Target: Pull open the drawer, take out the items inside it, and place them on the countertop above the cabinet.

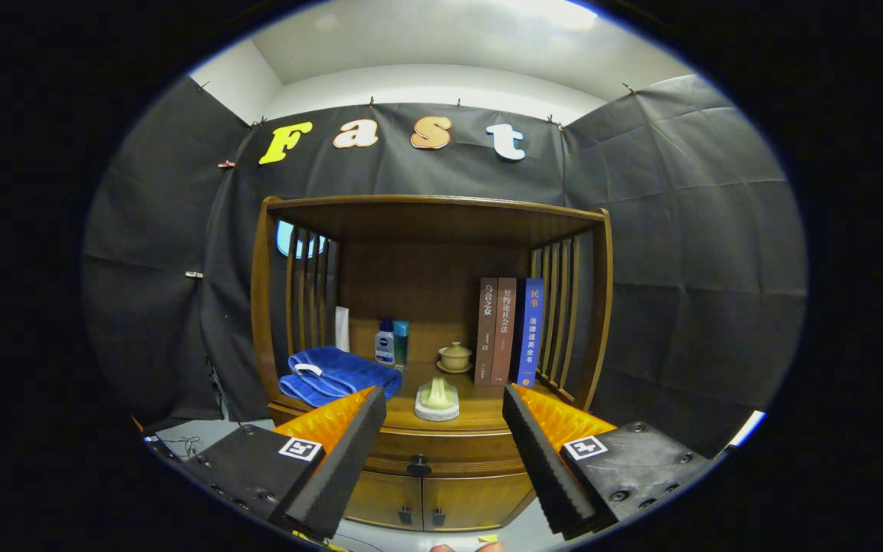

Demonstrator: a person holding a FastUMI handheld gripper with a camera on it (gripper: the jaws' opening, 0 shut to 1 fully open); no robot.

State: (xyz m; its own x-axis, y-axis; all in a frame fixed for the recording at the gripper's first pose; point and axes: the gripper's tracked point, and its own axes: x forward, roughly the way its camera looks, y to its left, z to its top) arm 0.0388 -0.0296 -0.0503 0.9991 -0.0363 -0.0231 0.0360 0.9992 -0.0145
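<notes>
Gripper (445, 452) fingers spread, empty, facing cabinet; drawer (441, 448) closed, knob (418, 464) between fingers; countertop (480, 410) items present. Stage unclear.

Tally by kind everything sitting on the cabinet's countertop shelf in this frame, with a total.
Books: 3
Bottles: 2
Folded blue towel: 1
Lidded cup on saucer: 1
Pale ornament on round base: 1
Total: 8
Gripper open, ahead of the closed drawer's knob.
</notes>
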